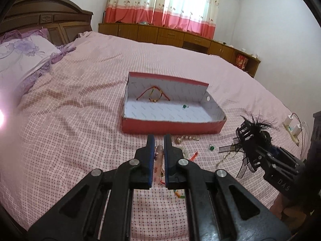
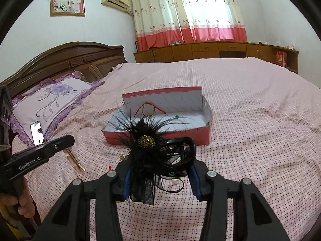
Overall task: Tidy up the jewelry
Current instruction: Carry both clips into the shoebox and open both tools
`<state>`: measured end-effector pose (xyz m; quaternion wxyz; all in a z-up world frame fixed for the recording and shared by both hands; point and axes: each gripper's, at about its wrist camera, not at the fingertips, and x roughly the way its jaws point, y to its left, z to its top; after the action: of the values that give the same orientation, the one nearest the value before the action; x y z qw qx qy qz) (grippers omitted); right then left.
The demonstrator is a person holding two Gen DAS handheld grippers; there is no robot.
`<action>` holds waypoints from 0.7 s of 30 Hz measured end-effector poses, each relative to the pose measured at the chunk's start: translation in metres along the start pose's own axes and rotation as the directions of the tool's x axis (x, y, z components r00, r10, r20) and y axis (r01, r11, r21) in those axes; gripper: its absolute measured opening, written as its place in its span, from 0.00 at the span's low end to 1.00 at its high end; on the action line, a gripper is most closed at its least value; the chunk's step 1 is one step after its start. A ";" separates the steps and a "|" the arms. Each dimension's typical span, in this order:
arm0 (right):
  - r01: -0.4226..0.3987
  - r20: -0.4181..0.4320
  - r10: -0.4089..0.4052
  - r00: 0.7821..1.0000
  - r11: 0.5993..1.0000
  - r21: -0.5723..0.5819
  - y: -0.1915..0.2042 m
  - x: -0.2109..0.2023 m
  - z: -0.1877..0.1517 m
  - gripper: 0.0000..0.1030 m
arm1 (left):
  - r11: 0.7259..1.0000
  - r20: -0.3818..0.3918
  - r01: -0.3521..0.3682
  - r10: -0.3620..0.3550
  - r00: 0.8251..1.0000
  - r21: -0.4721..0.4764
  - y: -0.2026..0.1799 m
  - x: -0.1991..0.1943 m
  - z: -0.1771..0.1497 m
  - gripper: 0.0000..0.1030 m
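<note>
Two grippers work over a pink checked bedspread (image 1: 80,100) with a red cardboard box (image 1: 172,125) lying open ahead of them. The left gripper (image 1: 159,140) has its jaws drawn narrow around a pale pink, slender piece (image 1: 159,160) that runs lengthwise between the blue pads; it looks like a hair clip or bracelet, though the blur makes that hard to settle. The right gripper (image 2: 160,172) is clamped on a black feathered hairpiece (image 2: 147,146) with a gold beaded centre and a curved black band, its ribbon hanging down between the fingers. Seen from the left wrist, that same hairpiece (image 1: 253,135) is held above the bed, off to the right of the box. Inside the box, a red cord necklace (image 1: 153,94) leans against the tall back wall, and a small green bead (image 1: 184,106) sits on the white floor nearer the right end. Loose on the bedspread just in front of the box are a short row of pearl-like beads (image 1: 187,138), a green earring (image 1: 211,147) and an orange bit (image 1: 193,155). A gold stick-shaped item (image 2: 75,159) lies on the bed near the left gripper in the right wrist view. A purple flowered pillow (image 2: 52,102) rests by the headboard, with a phone (image 2: 37,133) on its edge.
</note>
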<state>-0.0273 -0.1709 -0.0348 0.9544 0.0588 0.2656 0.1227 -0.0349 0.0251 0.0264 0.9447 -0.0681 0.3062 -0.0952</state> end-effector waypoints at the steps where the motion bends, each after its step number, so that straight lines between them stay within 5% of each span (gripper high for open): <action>1: 0.000 0.003 0.000 1.000 1.000 -0.002 0.000 0.000 0.001 0.47 | 1.000 0.005 0.003 -0.003 1.000 0.000 0.000 -0.001 0.002 0.00; 21: -0.003 0.081 0.004 0.997 1.000 -0.014 -0.004 0.023 0.053 0.47 | 0.999 0.149 -0.004 -0.002 0.989 0.040 -0.011 0.028 0.060 0.00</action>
<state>0.0201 -0.1712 -0.0010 0.9646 0.0576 0.2259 0.1237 0.0215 0.0126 0.0603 0.9662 -0.0560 0.2329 -0.0956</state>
